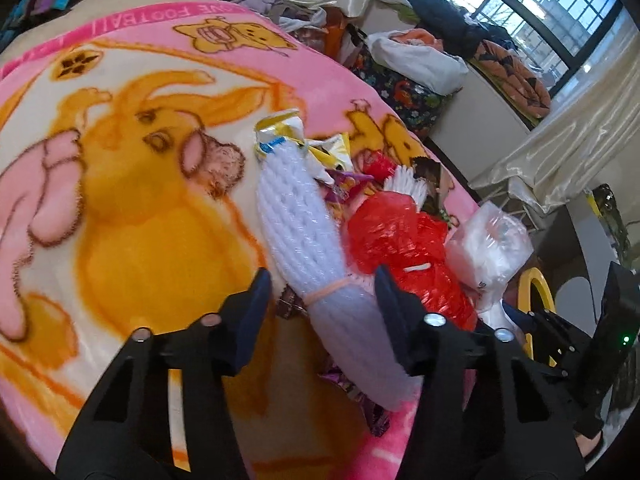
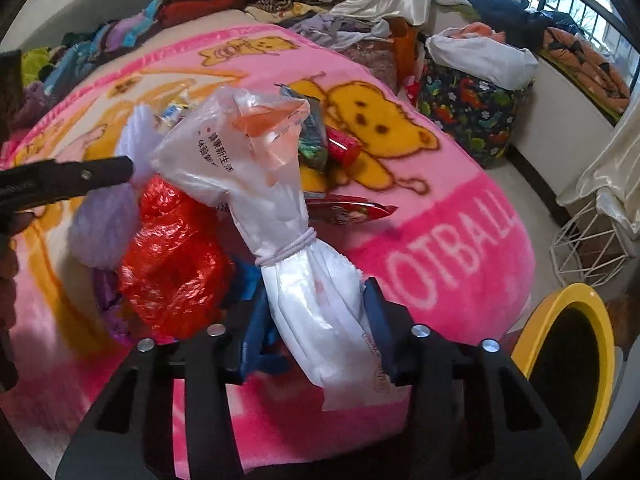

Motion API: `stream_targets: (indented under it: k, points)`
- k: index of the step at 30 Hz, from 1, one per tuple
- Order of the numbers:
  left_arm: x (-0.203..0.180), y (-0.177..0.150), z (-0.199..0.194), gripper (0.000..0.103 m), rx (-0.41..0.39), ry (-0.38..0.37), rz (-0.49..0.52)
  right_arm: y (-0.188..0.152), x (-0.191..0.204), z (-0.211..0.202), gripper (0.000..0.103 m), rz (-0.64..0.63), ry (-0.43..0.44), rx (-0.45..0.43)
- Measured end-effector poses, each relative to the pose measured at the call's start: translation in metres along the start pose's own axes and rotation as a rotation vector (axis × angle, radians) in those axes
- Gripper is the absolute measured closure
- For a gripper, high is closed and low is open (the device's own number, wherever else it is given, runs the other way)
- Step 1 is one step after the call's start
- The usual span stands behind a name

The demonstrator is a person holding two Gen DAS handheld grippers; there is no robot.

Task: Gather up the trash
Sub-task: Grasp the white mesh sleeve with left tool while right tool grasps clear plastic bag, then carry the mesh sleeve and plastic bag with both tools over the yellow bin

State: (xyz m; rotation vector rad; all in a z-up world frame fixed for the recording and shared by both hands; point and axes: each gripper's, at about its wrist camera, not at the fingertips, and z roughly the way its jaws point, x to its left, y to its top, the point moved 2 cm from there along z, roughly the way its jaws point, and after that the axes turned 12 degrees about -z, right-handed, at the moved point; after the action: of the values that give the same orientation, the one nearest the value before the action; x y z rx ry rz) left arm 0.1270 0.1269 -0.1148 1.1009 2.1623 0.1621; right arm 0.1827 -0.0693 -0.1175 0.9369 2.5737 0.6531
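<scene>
A pile of trash lies on a pink cartoon blanket (image 1: 120, 200). In the left wrist view my left gripper (image 1: 322, 290) straddles a white foam net bundle (image 1: 296, 216) tied with a rubber band. Its right finger touches the bundle and its left pad stands a little apart, so it is open. In the right wrist view my right gripper (image 2: 316, 308) is shut on the lower part of a white plastic bag (image 2: 280, 184) cinched with a band. A crumpled red plastic bag (image 2: 172, 248) lies between the two bundles. Snack wrappers (image 1: 280, 132) lie behind them.
A yellow-rimmed bin (image 2: 576, 292) stands on the floor at the blanket's right edge. A white wire stand (image 2: 588, 248) and a patterned fabric basket (image 2: 472, 116) are further right. Piles of clothes line the far side. A red wrapper (image 2: 352, 210) lies on the blanket.
</scene>
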Motion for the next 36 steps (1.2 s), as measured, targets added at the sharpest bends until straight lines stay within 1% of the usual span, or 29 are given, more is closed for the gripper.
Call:
stream_targets:
  k: [6,7,9,11,15,18,24,29,36]
  points:
    - [-0.001,-0.001,-0.002,0.074,0.03,-0.034,-0.001,-0.01,-0.004,-0.026,0.061,0.091,0.048,-0.09]
    - [0.0,-0.001,-0.002,0.077,0.031,-0.035,-0.004,-0.011,-0.004,-0.03,0.061,0.101,0.054,-0.105]
    - [0.0,-0.001,-0.005,0.081,0.027,-0.046,-0.008,-0.014,-0.005,-0.04,0.061,0.123,0.062,-0.138]
    - [0.001,-0.001,-0.011,0.084,0.003,-0.045,-0.003,-0.016,-0.004,-0.049,0.061,0.143,0.069,-0.169]
    - [-0.002,0.003,-0.031,0.086,-0.067,-0.061,0.014,-0.019,-0.003,-0.063,0.061,0.175,0.074,-0.221]
    - [-0.007,0.006,-0.045,0.086,-0.104,-0.079,0.033,-0.023,-0.005,-0.072,0.061,0.197,0.067,-0.241]
    - [-0.033,0.009,-0.069,0.087,-0.172,-0.124,0.102,-0.034,-0.014,-0.09,0.061,0.249,0.046,-0.282]
    - [-0.057,0.005,-0.079,0.088,-0.197,-0.159,0.151,-0.04,-0.019,-0.102,0.061,0.268,0.019,-0.297]
    - [-0.09,-0.005,-0.077,0.088,-0.189,-0.207,0.212,-0.048,-0.031,-0.119,0.061,0.311,-0.003,-0.338]
